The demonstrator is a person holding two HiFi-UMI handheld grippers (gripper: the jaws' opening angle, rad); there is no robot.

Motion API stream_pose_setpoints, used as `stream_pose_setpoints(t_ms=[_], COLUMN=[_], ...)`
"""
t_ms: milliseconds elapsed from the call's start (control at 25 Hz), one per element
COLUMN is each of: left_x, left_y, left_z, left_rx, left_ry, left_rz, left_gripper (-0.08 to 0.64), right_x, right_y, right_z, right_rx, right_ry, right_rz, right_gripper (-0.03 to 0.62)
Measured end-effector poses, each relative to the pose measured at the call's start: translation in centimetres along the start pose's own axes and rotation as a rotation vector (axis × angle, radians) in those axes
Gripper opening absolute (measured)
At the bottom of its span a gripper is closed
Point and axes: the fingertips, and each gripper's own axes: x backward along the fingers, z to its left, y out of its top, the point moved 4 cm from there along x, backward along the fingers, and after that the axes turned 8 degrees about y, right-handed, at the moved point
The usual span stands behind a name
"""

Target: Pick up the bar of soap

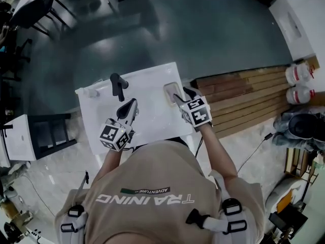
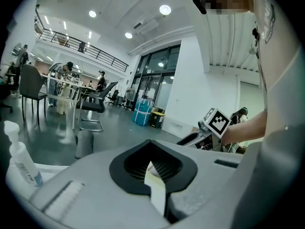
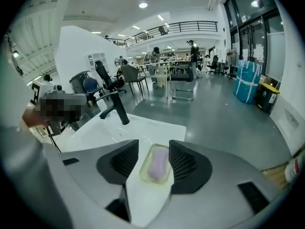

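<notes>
Right gripper [image 3: 154, 145]: jaws spread wide, nothing gripped. Pale lilac oblong soap bar [image 3: 158, 165] lies in translucent yellow-green plastic dish [image 3: 144, 173], seen between the two black ribbed pads [image 3: 125, 159], touching neither. Dish sits on white sink top [image 1: 147, 117], at its far right corner. Black curved metal faucet [image 3: 115, 109] stands to dish's left. Left gripper [image 2: 151, 148]: jaws closed together, empty, held above sink top's near edge. Clear plastic pump bottle [image 2: 22, 159] stands at far left.
</notes>
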Motion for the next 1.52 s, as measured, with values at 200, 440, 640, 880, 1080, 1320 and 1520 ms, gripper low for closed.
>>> stream_pose_setpoints(t_ms=[200, 440, 640, 880, 1080, 1320, 1520], left_x=[-0.3, -0.2, -0.4, -0.5, -0.9, -1.8, -2.4], left_y=[0.3, 0.5, 0.2, -0.6, -0.9, -1.0, -1.4], left_z=[-0.3, -0.3, -0.2, 0.5, 0.5, 0.7, 0.6], left_rx=[-0.006, 0.002, 0.01, 0.042, 0.051, 0.047, 0.044], left_ry=[0.001, -0.004, -0.007, 0.003, -0.001, -0.008, -0.028], left_rz=[-0.022, -0.038, -0.038, -0.03, -0.017, -0.001, 0.016], left_gripper=[-0.008, -0.008, -0.009, -0.008, -0.008, -0.008, -0.009], right_x=[-1.5, -4.6, -6.6, -8.8, -9.8, -11.0, -12.0], right_y=[0.1, -1.3, -2.5, -3.9, -5.0, -5.4, -5.7], right_z=[-0.3, -1.0, -1.9, -2.6, -3.2, -3.8, -3.9], right_rx=[-0.003, -0.02, -0.029, -0.085, -0.13, -0.159, -0.173], right_ry=[0.038, 0.057, 0.053, 0.062, 0.055, 0.048, 0.045], right_rz=[0.073, 0.186, 0.261, 0.346, 0.411, 0.452, 0.475], right_gripper=[0.178, 0.178, 0.178, 0.178, 0.178, 0.178, 0.179])
